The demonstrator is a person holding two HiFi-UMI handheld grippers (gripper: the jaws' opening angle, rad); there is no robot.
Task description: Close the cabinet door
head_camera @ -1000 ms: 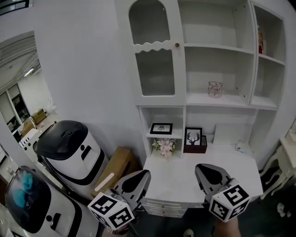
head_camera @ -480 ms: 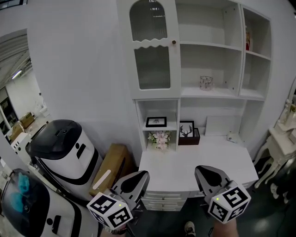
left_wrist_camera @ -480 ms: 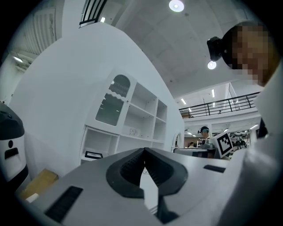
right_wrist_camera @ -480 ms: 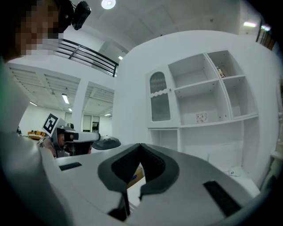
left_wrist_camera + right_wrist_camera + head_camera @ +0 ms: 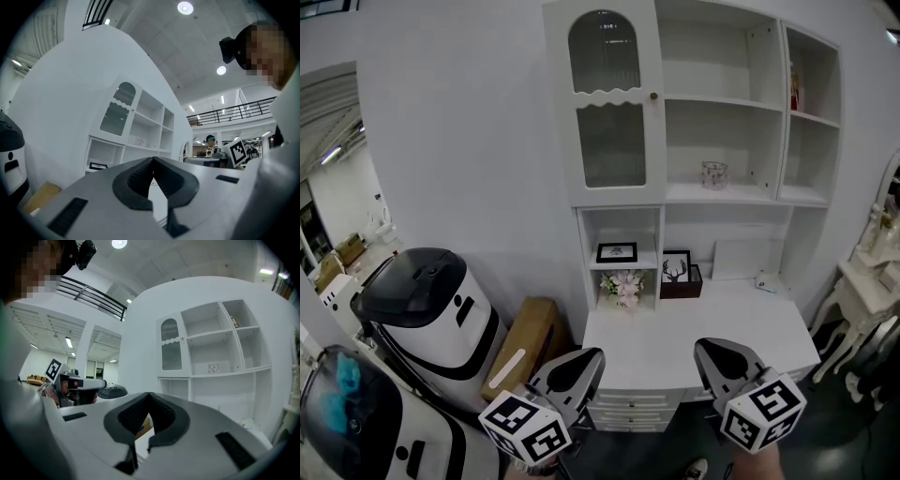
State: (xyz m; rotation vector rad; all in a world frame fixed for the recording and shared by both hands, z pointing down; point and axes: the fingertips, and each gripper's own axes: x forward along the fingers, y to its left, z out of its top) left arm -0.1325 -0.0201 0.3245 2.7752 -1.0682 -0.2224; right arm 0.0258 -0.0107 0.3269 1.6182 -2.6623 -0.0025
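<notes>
- White arched cabinet door with ribbed glass panes [image 5: 605,103]: upper left of the tall white shelf unit [image 5: 727,202], lying flush in its frame, small dark round knob [image 5: 654,95] at the right edge. Flush likewise a second earlier.
- Left gripper [image 5: 592,354]: low in the head view, before the front left corner of the white desk top [image 5: 703,323]. Jaws pressed together with nothing between them. Well apart from the door.
- Right gripper [image 5: 705,345]: beside the left one at like height, jaws together and empty, also well clear of the door.
- On the open shelves: clear glass jar [image 5: 713,174] on the shelf right of the door.
- In the niche under the door: small black-framed picture [image 5: 617,252], with a bunch of pink flowers [image 5: 625,286] below it.
- At the back of the desk: dark-framed deer print [image 5: 676,266].
- Left of the desk: brown cardboard box [image 5: 525,342] against the wall, next to a white machine with black domed lid [image 5: 431,309].
- Change against a second before: shelf unit a little smaller in the head view, with more of its right-hand compartments and of the dark floor [image 5: 830,422] showing. Both grippers at the same spots in the picture, shut then as now.
</notes>
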